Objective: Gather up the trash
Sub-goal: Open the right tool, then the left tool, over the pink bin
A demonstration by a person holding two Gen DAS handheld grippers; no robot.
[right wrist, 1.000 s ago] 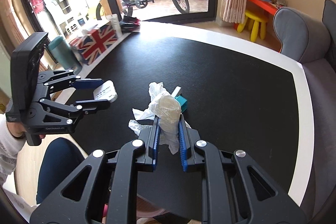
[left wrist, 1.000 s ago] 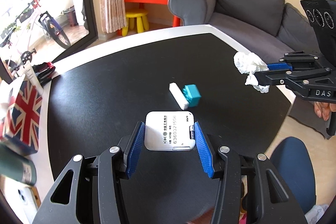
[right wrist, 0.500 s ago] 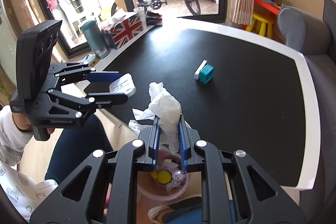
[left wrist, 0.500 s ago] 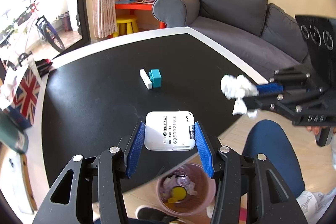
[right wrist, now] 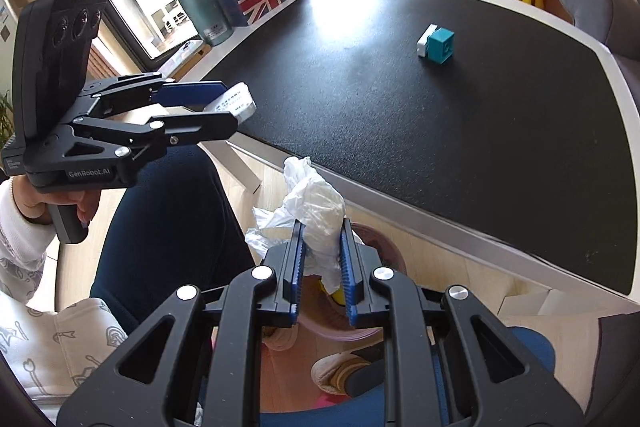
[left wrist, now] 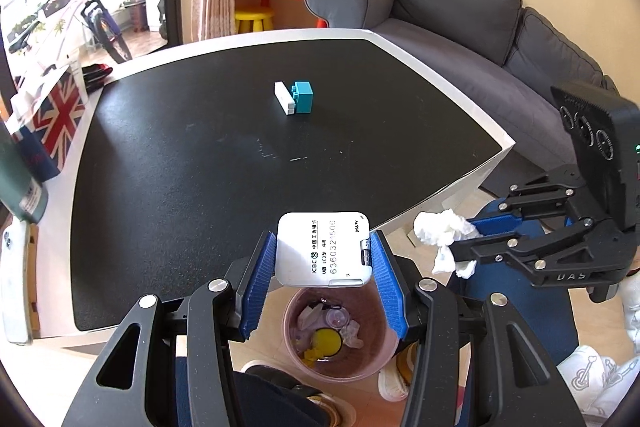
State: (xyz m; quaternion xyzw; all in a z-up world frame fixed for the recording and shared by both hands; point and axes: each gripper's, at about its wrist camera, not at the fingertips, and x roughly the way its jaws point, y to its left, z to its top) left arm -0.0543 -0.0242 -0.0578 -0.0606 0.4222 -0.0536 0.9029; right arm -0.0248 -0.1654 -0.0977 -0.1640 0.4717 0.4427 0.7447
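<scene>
Two tongs hang past the near edge of the desk (left wrist: 200,163), each grasping a piece of trash. The left gripper (left wrist: 324,267) clamps a flat white card-like device (left wrist: 323,250) by its two side edges between the blue pads (left wrist: 258,285), printed face up, directly above a pink waste bin (left wrist: 336,367) on the floor, which already holds crumpled scraps and something yellow. The right gripper (right wrist: 323,255) is clenched on a crumpled white wrapper (right wrist: 316,203), its loose end sticking up past the fingertips; the bin's rim (right wrist: 384,247) shows just under and behind these pads. In the left view this wrapper (left wrist: 442,235) sits to the right of the card, just off the desk's near right corner. Both tools tilt steeply down. A hand (right wrist: 48,203) in a white sleeve grips the left handle. Toward the middle of the desk, a white block (left wrist: 285,98) touches a teal block (left wrist: 303,97).
</scene>
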